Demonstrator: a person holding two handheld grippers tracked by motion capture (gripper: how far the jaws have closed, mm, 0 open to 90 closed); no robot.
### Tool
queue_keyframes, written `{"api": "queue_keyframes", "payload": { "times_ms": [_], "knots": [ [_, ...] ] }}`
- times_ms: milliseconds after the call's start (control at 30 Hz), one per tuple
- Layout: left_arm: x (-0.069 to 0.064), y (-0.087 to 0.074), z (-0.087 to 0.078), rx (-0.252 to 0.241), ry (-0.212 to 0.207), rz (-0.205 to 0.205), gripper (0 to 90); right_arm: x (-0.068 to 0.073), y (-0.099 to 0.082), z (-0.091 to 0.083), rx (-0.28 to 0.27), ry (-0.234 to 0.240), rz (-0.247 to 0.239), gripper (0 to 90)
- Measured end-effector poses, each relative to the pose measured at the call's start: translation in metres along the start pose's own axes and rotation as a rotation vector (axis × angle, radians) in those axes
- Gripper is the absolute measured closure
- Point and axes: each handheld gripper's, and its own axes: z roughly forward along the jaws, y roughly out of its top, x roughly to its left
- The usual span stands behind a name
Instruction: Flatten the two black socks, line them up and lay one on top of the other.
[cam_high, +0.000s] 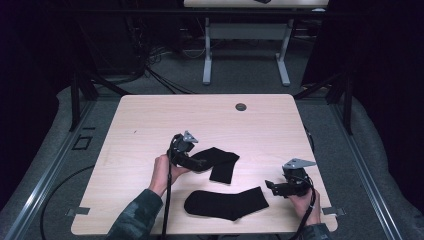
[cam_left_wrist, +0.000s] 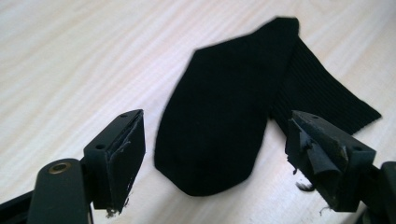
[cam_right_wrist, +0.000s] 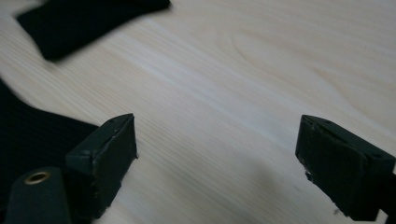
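1. While its jaws stand apart with nothing between them, the left gripper (cam_left_wrist: 215, 154) points at the toe of the folded sock (cam_left_wrist: 219, 116), which lies just ahead of it on the table (cam_high: 150, 120).
2. Seen from the high view, that sock sits near the table's middle, doubled over on itself, with its ribbed cuff showing from beneath the upper layer.
3. Also spread wide and empty, the right gripper (cam_right_wrist: 215, 168) hovers over bare wood just beside the flat sock (cam_high: 227, 204), which lies along the near edge.
4. Both socks look light, limp and easily bunched; I judge they will sag and unfold if lifted by one layer.
5. A pinch at the cuff or toe, catching both layers together, seems the surest hold.
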Motion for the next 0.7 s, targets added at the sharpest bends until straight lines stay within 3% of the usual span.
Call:
{"api": "queue_keyframes", "payload": {
  "times_ms": [100,133,167,200,300,333,367,433,567,700],
  "knots": [
    [-0.003,-0.001,0.006,0.02,-0.013,0.02,23.7,0.016,0.022,-0.001,0.001,0.045,-0.033,26.0],
    [-0.005,-0.003,0.011,0.041,-0.012,0.027,26.4,0.028,0.033,0.004,0.007,0.069,-0.058,33.3],
    [-0.005,-0.003,0.011,0.041,-0.012,0.027,27.3,0.028,0.033,0.004,0.007,0.069,-0.058,33.3],
    [-0.005,-0.004,0.014,0.05,-0.008,0.028,29.5,0.044,0.045,0.013,0.034,0.11,-0.096,37.9],
    [-0.007,-0.006,0.021,0.087,-0.005,0.042,32.6,0.064,0.058,0.033,0.099,0.15,-0.152,42.6],
    [-0.008,-0.007,0.023,0.098,-0.015,0.051,32.6,0.064,0.058,0.033,0.099,0.15,-0.152,42.6],
    [-0.009,-0.007,0.026,0.109,-0.014,0.055,34.7,0.071,0.063,0.05,0.131,0.157,-0.157,43.7],
    [-0.008,-0.008,0.028,0.122,-0.021,0.062,37.2,0.074,0.065,0.062,0.153,0.172,-0.139,44.2],
    [-0.008,-0.009,0.031,0.132,-0.032,0.068,43.0,0.077,0.068,0.073,0.15,0.187,-0.132,45.2],
    [-0.008,-0.01,0.035,0.14,-0.043,0.075,47.6,0.083,0.068,0.081,0.175,0.182,-0.159,45.1]
  ]
}}
